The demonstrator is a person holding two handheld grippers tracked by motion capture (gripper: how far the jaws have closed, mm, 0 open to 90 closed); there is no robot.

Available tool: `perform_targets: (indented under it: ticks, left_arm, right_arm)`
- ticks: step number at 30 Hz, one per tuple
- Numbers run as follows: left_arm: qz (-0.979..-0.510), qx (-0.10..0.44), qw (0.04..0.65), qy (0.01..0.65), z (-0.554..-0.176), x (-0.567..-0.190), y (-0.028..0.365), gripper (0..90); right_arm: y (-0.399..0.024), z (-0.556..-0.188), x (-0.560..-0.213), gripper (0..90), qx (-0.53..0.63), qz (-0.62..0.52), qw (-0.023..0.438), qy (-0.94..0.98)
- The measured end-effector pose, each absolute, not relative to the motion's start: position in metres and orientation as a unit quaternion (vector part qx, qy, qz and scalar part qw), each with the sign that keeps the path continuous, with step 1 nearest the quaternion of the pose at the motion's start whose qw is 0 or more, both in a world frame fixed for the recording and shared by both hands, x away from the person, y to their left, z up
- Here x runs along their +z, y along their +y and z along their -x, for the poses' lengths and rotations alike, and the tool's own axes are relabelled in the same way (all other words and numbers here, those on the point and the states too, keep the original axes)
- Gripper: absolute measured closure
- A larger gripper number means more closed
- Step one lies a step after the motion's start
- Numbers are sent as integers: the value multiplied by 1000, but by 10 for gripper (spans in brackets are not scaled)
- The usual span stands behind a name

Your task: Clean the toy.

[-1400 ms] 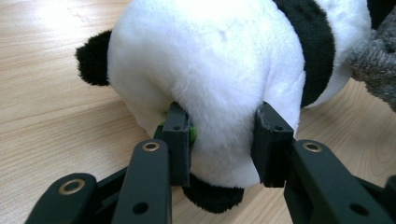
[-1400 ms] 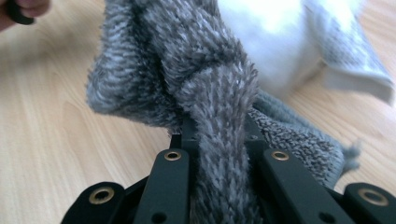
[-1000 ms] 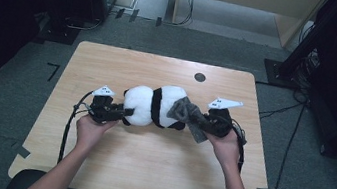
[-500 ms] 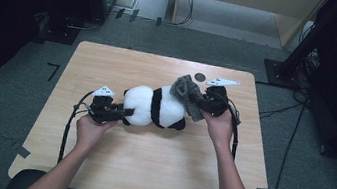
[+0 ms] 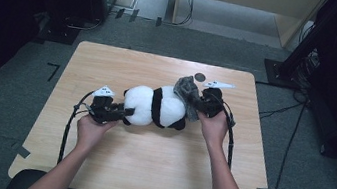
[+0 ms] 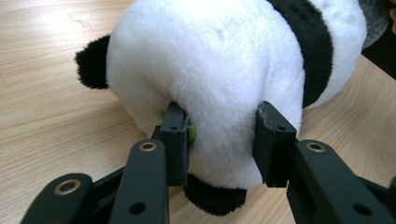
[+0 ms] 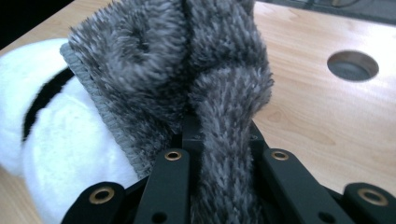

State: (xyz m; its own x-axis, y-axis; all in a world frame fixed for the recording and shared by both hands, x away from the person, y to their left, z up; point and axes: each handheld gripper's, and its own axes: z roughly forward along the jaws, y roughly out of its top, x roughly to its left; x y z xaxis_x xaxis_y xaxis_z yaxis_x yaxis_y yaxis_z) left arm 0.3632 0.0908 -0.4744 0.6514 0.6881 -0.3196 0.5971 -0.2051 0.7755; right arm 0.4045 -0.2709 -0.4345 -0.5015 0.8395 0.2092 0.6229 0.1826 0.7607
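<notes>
Wooden bench (image 5: pixel 145 172), one round hole (image 5: pixel 200 77). One panda (image 5: pixel 154 106) lying mid-bench, face hidden. Left tongs (image 6: pixel 224 135) clamped on its white rump, seen close in left gripper view. Right tongs (image 7: pixel 219 135) pinching one grey cloth (image 7: pixel 187 65) at panda's far end, tips buried in pile.

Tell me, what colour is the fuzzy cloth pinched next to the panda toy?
Mottled grey, the fuzzy cloth has a plain grey knitted edge; it shows best in the right gripper view.
</notes>
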Motion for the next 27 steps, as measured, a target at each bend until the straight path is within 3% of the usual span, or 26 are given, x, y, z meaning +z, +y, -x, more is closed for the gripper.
perform_targets:
  ticks: [6, 18, 27]
  left_arm:
    - [-775, 47, 475, 415, -363, -475, 91, 615]
    - [-777, 52, 470, 416, -364, -476, 92, 610]
    - [-780, 51, 467, 413, -364, -475, 94, 600]
  right_arm:
    - [-271, -402, -446, 799, 413, -501, 128, 750]
    - [-268, -402, -488, 801, 371, -525, 68, 763]
    - [-273, -400, -483, 801, 365, -521, 87, 767]
